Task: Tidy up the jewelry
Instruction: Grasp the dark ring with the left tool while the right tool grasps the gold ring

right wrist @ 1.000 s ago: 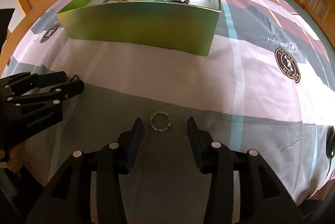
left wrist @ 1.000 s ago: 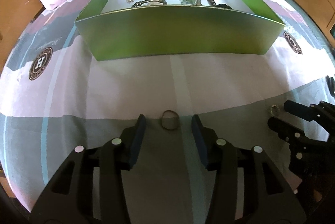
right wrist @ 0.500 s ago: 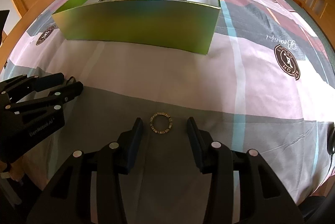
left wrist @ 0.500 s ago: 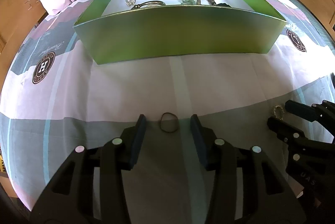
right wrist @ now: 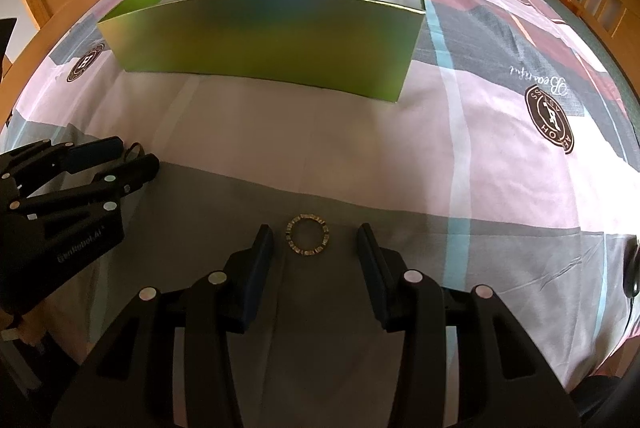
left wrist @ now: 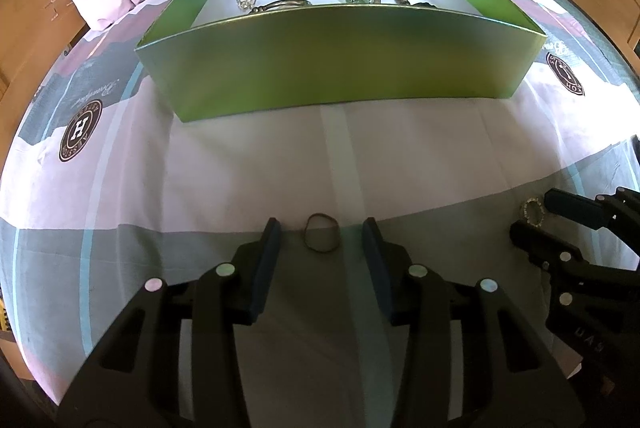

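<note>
Left claw spread around dark loop; right claw spread around studded ring. Both barely shifted on bed; I judge pinch next, then green box.

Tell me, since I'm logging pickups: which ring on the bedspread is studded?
The gold ring between the right hand-held gripper's fingers; the left's thin dark ring is plain.

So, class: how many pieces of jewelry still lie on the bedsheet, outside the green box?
2. A dark thin ring lies between the left claw's fingers; a studded gold ring between the right claw's.
</note>
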`<state>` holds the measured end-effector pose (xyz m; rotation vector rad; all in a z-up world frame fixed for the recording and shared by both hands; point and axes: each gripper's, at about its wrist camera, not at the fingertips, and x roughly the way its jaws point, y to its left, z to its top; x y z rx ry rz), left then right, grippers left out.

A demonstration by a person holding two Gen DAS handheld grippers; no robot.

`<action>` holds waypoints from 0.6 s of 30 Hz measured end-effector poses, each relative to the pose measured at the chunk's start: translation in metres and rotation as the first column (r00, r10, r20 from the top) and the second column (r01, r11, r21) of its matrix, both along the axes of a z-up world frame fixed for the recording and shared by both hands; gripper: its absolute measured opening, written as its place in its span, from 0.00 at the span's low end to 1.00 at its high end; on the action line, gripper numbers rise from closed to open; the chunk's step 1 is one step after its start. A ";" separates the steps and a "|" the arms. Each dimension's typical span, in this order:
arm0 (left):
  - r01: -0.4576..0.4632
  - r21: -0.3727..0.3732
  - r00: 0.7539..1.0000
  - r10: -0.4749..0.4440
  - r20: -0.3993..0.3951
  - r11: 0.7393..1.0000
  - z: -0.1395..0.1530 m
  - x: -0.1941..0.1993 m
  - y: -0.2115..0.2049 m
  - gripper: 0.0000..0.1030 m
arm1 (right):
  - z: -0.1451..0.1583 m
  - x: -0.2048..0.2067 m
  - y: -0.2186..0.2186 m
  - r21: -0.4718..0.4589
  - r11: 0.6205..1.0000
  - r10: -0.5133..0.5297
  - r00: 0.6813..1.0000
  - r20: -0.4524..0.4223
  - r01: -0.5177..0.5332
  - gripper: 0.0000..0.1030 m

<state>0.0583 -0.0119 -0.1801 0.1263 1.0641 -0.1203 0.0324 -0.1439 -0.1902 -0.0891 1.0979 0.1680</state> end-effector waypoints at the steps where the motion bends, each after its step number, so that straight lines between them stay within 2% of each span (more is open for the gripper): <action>1: 0.000 -0.002 1.000 0.000 0.001 1.000 0.000 0.000 0.000 0.42 | 0.000 0.000 0.000 -0.002 1.000 0.002 1.000 0.002 -0.002 0.43; 9: -0.008 -0.022 1.000 0.009 0.004 1.000 -0.001 -0.001 0.005 0.48 | -0.001 -0.002 -0.003 0.010 1.000 -0.005 1.000 0.014 0.005 0.43; 12: -0.010 -0.056 1.000 0.010 0.003 0.998 -0.001 0.000 0.009 0.49 | -0.001 -0.002 -0.003 0.011 1.000 -0.008 1.000 0.012 0.008 0.43; 18: -0.008 -0.065 1.000 0.008 0.008 0.998 -0.001 0.000 0.010 0.50 | -0.002 -0.004 -0.002 0.005 1.000 0.002 1.000 0.029 -0.002 0.43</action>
